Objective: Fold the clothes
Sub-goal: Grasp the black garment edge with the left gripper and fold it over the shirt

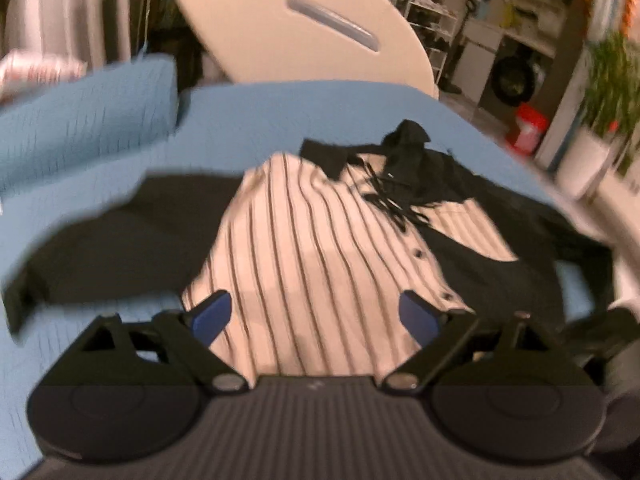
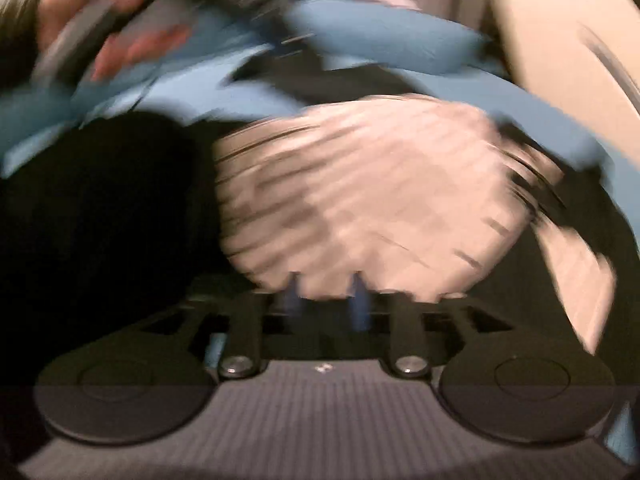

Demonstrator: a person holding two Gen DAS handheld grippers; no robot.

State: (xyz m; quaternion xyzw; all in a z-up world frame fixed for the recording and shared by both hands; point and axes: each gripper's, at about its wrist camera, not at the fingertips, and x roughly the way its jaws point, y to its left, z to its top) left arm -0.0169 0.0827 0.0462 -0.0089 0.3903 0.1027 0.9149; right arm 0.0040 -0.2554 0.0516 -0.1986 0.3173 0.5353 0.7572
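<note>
1. Left wrist view: left gripper (image 1: 316,314), black with blue-padded fingertips (image 1: 212,314), jaws spread wide, holding nothing, hovering above the hem of the shirt.
2. White button-front shirt with thin black pinstripes, black sleeves and black collar (image 1: 304,248): lies spread flat, front up, on the light blue quilted bedcover (image 1: 280,120); one black sleeve extends to the left, the other to the right.
3. Pale beige bed end-board with a slot handle (image 1: 288,20): stands behind the bedcover.
4. Right wrist view, heavily blurred: right gripper (image 2: 326,300), jaws drawn close together with a narrow gap; the striped shirt's (image 2: 360,192) edge sits at the fingertips, but whether cloth is pinched between them cannot be told.
5. Containers: white plant pot (image 1: 584,164) holding a green leafy plant (image 1: 612,84), far right.
</note>
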